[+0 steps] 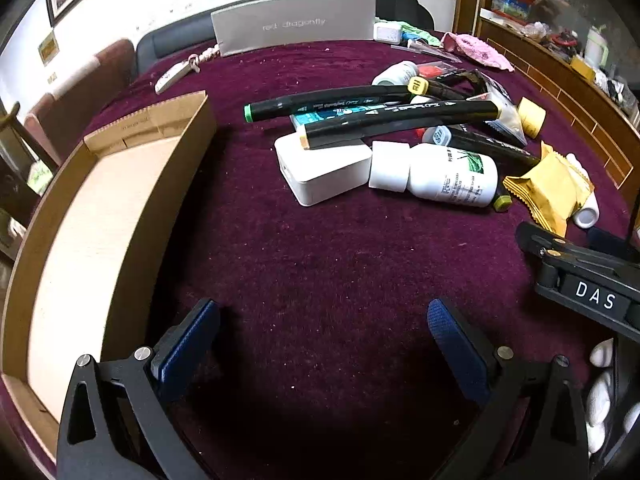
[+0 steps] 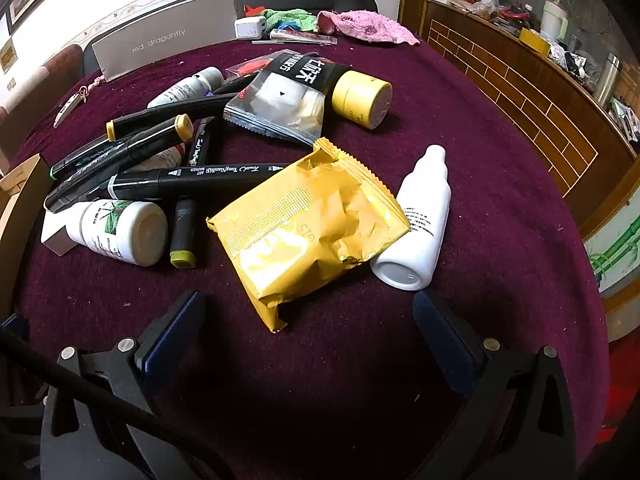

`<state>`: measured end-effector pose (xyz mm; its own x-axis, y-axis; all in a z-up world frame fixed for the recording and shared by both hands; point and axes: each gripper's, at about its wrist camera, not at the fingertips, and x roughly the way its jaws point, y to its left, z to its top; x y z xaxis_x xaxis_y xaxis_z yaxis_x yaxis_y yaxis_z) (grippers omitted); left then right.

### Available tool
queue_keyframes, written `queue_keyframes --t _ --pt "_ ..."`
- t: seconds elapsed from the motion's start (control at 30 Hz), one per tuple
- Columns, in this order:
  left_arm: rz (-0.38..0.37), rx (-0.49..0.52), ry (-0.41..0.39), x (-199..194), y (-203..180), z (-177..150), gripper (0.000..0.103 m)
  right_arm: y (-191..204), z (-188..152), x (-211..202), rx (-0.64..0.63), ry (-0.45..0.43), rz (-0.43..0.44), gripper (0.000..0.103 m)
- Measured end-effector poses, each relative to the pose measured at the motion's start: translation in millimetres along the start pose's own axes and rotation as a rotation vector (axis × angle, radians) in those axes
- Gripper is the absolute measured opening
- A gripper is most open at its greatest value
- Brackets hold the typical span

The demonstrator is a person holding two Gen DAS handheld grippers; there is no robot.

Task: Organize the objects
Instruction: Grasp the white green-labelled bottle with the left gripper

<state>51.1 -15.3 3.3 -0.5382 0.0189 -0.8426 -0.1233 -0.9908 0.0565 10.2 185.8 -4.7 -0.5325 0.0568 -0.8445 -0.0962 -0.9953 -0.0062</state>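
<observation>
A pile lies on the maroon tablecloth (image 1: 320, 260): several black markers (image 1: 400, 114) (image 2: 200, 176), a white charger block (image 1: 324, 168), a white pill bottle (image 1: 440, 174) (image 2: 120, 230), a yellow snack packet (image 2: 312, 228) (image 1: 548, 188), a white dropper bottle (image 2: 420, 220), a clear-and-black pouch (image 2: 288, 96) and a yellow tape roll (image 2: 360, 98). An empty cardboard tray (image 1: 100, 220) sits at the left. My left gripper (image 1: 324, 328) hovers open over bare cloth, short of the pile. My right gripper (image 2: 306, 312) is open just before the yellow packet, holding nothing.
A grey "red dragonfly" box (image 1: 296, 24) stands at the table's far edge, with a white adapter (image 2: 250, 26), green cloth and pink cloth (image 2: 368, 26) near it. A wooden counter (image 2: 520, 80) with clutter runs along the right. The right tool's body (image 1: 584, 280) shows beside my left gripper.
</observation>
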Motion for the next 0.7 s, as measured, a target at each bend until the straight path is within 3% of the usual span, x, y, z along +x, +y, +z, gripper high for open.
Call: queue_keyframes --t 0.1,0.17,0.23,0.3,0.37,0.47,0.53,0.7 --pt "-0.103 -0.014 0.031 0.2 11.0 2.3 0.100 1.1 -0.7 -1.2 -0.014 0.007 0.001 0.103" --pt "-0.248 -0.103 0.026 -11.7 32.0 -2.5 0.099 0.5 -3.6 -10.6 -0.028 0.025 0.002 0.094" --pt "-0.362 -0.146 -0.003 -27.2 50.6 -8.9 0.099 -1.4 -3.5 -34.7 -0.034 -0.028 0.028 0.093" --pt "-0.397 -0.156 -0.053 -41.9 64.1 -15.2 0.099 -1.7 5.0 -65.7 -0.034 -0.118 0.116 0.093" --pt "-0.411 -0.157 -0.092 -55.7 76.1 -20.4 0.099 1.7 19.7 -81.7 -0.024 -0.151 0.267 0.099" --pt "-0.433 -0.153 -0.119 -67.0 84.7 -24.5 0.099 19.8 53.1 -69.6 -0.002 -0.041 0.600 0.100" --pt "-0.426 -0.161 -0.127 -72.1 92.6 -28.1 0.099 36.0 71.0 -47.2 0.005 0.035 0.668 0.100" --pt "-0.407 -0.129 -0.183 -85.6 98.3 -34.0 0.099 54.5 88.7 11.9 0.067 0.186 0.733 0.100"
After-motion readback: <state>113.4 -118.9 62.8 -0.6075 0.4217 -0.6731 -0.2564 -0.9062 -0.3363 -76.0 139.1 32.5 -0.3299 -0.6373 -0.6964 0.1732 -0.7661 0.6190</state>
